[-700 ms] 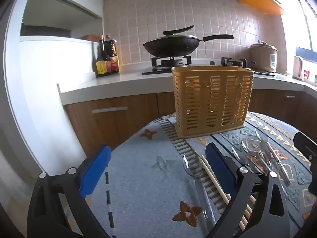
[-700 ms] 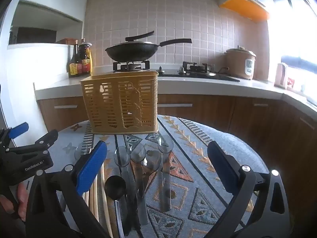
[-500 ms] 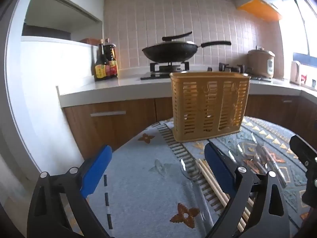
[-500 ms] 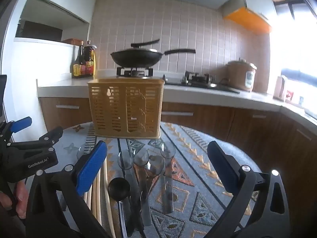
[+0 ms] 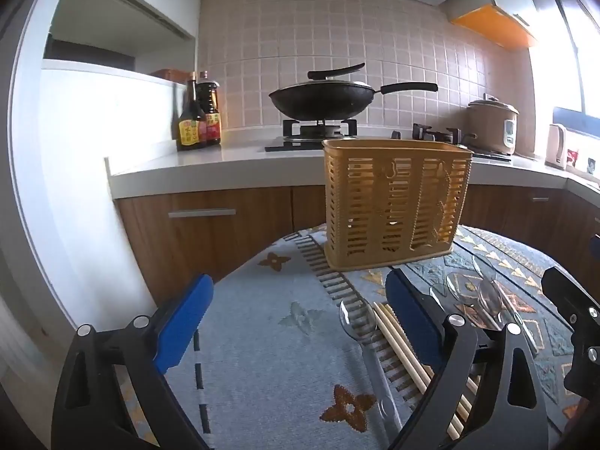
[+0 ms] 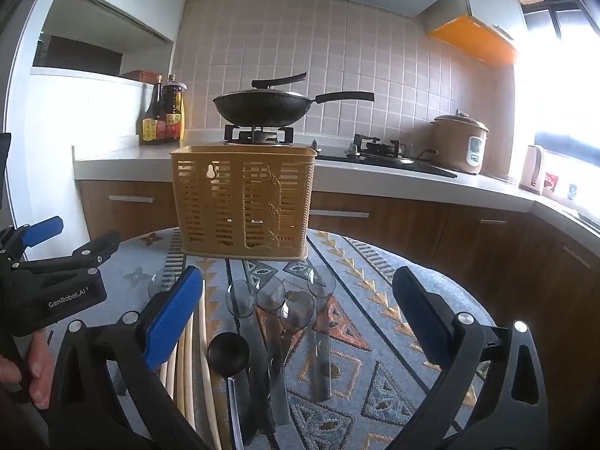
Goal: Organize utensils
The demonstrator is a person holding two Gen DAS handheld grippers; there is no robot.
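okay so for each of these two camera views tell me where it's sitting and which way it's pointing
Left wrist: on the left tongs, low over the table, facing the yellow basket and stove; its blue fingers show, open.
Right wrist: on the right tongs, facing the same basket over the clear spoons; the left tongs show too.
Shared: basket, wok, chopsticks.

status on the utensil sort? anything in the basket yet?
Done: nothing visible. The basket looks empty through its slats. In hand: nothing; the left gripper and right gripper are both open, above the cloth. Left: everything. The clear spoons, the black spoon and the chopsticks all lie on the tablecloth in front of the basket.
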